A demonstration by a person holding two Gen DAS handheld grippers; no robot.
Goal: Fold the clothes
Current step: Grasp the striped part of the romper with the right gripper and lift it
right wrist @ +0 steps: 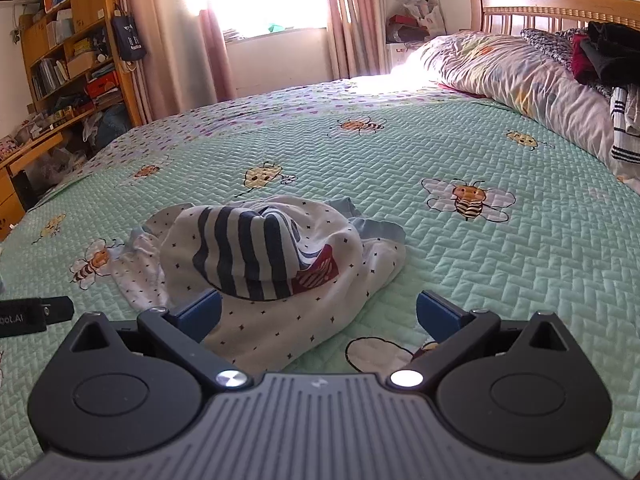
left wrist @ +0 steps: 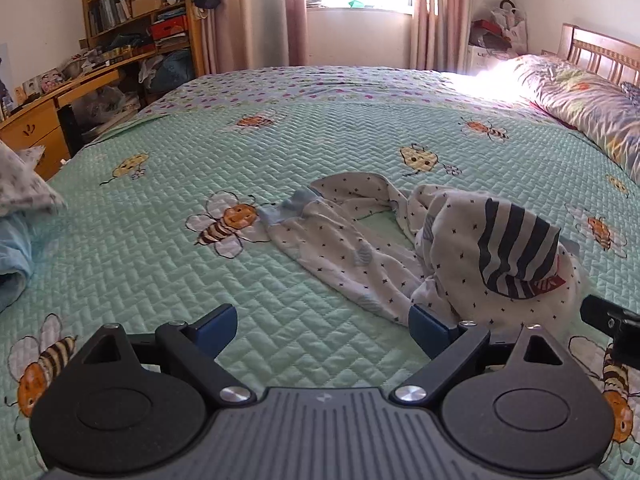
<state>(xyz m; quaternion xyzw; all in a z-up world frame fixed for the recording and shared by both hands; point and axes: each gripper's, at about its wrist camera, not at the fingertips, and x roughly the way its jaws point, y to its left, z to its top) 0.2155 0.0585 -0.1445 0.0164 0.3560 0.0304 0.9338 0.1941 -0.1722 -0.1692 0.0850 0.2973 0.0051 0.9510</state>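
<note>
A crumpled white garment [left wrist: 452, 240] with small dark stars, pale blue cuffs and a navy-striped patch lies on the green bee-print quilt [left wrist: 320, 152]. One sleeve or leg stretches left toward a bee print. My left gripper [left wrist: 322, 330] hovers low at the garment's near left edge, open, with only quilt between its blue fingers; its right finger sits beside the cloth. In the right wrist view the same garment [right wrist: 264, 264] bulges just ahead. My right gripper [right wrist: 320, 314] is open, with the garment's near hem lying between the fingers and the pads apart from it.
A rolled floral duvet [right wrist: 520, 80] and piled dark clothes [right wrist: 600, 52] lie along the wooden headboard on the right. A grey patterned cloth [left wrist: 24, 188] over a pale blue one sits at the bed's left edge. Desk and bookshelf [left wrist: 136, 20] stand beyond, left of the window.
</note>
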